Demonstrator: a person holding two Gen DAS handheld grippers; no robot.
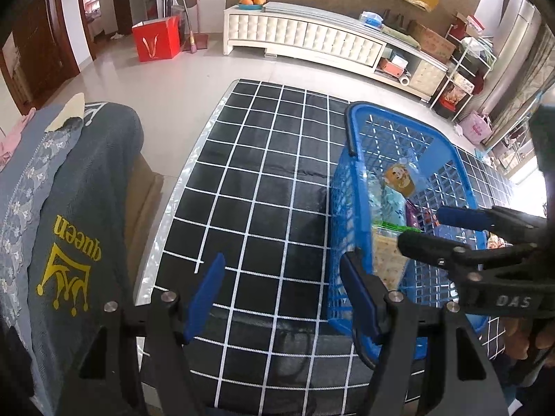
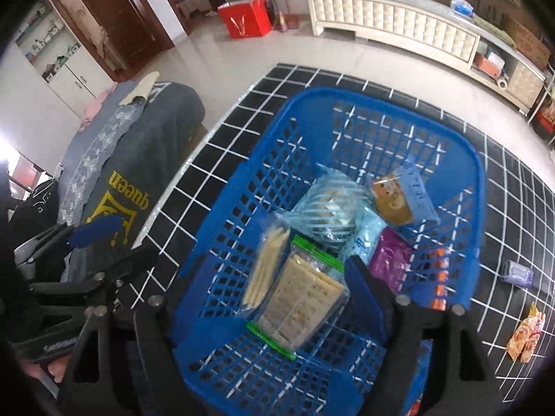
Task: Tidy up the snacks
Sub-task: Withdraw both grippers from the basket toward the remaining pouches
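A blue plastic basket (image 2: pixel 471 187) stands on the black grid-patterned table (image 1: pixel 263 180). Inside lie a clear cracker pack with green ends (image 2: pixel 305 298), a bear-print packet (image 2: pixel 399 201), a pale striped bag (image 2: pixel 329 208) and a purple packet (image 2: pixel 388 263). My right gripper (image 2: pixel 281 287) hangs open over the basket's near end, the cracker pack below and between its fingers, slightly blurred. In the left wrist view the right gripper (image 1: pixel 440 232) reaches in from the right. My left gripper (image 1: pixel 281 298) is open over the table, left of the basket (image 1: pixel 350 208), holding nothing.
Two loose snacks lie on the table right of the basket: a small purple packet (image 2: pixel 518 272) and an orange packet (image 2: pixel 525 336). A chair draped in grey cloth (image 1: pixel 79 208) stands against the table's left edge. A white cabinet (image 1: pixel 305 38) and red box (image 1: pixel 156 40) stand far off.
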